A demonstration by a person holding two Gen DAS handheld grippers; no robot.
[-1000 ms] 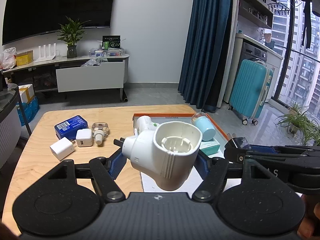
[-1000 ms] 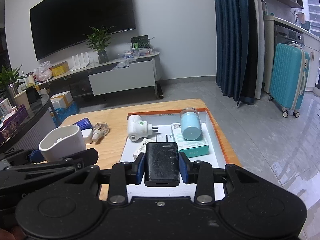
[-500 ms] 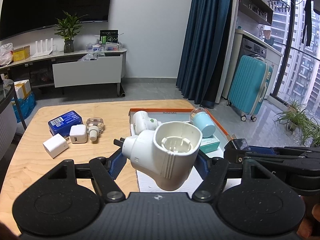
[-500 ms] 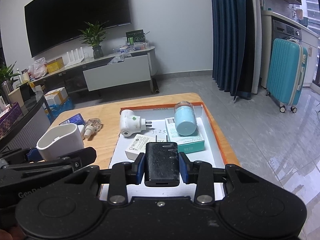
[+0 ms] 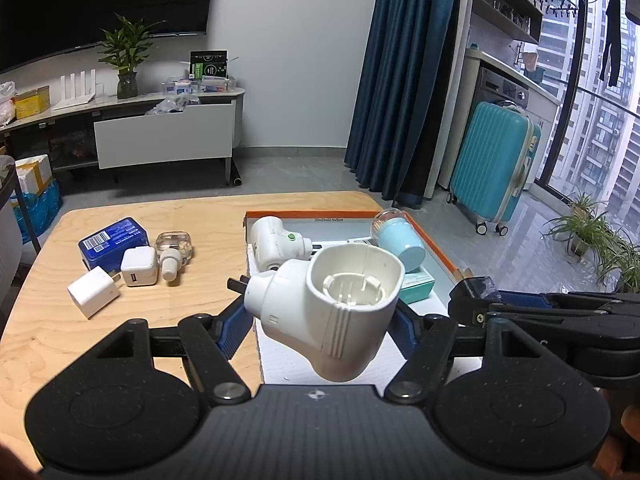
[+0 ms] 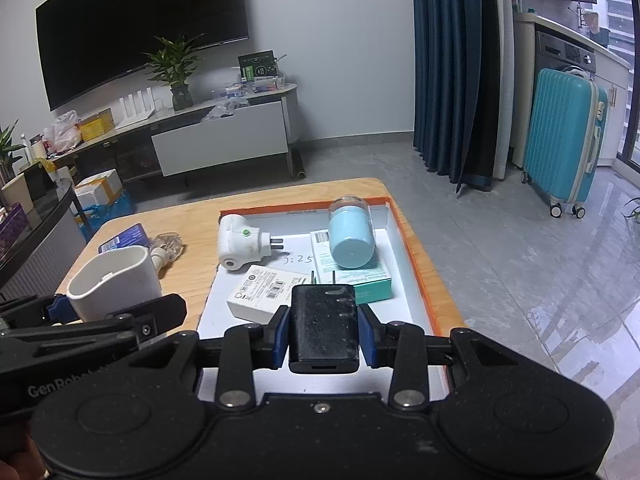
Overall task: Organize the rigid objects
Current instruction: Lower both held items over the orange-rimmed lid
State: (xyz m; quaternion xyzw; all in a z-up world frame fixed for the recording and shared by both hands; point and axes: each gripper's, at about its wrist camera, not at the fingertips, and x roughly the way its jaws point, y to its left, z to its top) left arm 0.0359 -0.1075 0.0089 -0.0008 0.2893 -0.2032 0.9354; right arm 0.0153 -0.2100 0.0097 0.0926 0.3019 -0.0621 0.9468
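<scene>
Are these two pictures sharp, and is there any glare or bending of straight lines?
Left wrist view: sharp; the window is bright, though not washed out; the curtain bows from fisheye distortion. Right wrist view: also sharp; the floor shows soft reflections; the TV looks curved.

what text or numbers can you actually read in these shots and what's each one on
"GenRob", cut off: on the left hand-held gripper.
":25", handwritten: on the tray floor.
Too small or blurred to read: labels on the white box, teal box, blue box, and the green sign.
</scene>
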